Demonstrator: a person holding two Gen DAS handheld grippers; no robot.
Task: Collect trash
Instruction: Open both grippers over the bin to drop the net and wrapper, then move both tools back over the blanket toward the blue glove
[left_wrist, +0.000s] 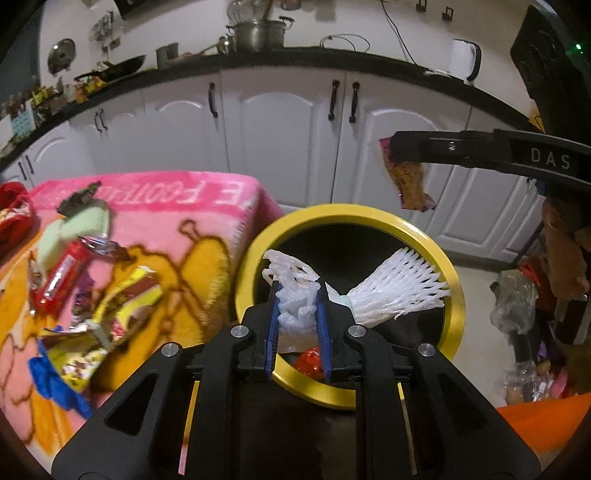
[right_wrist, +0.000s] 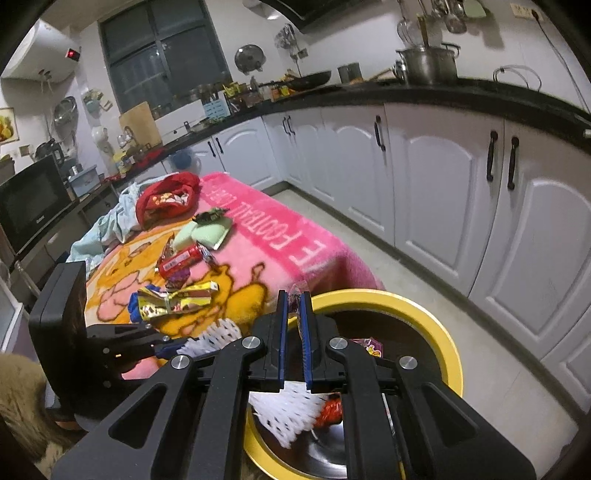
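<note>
White foam netting (left_wrist: 297, 306) fills the nearly closed left fingers (left_wrist: 275, 317); right fingers (right_wrist: 282, 314) pinch a wrapper (right_wrist: 295, 297).

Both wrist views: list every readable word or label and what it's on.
"DAS": white letters on the right tool's black finger, in the left wrist view.
"FOOTBALL": white letters on the pink blanket, upside down, with a partial "E" beside it.
Snack wrappers and the red packet: print too blurred to read.

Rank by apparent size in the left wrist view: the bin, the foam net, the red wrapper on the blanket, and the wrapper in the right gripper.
1. bin
2. foam net, enlarged by nearness
3 and 4. red wrapper and wrapper in the right gripper look alike; unranked.
</note>
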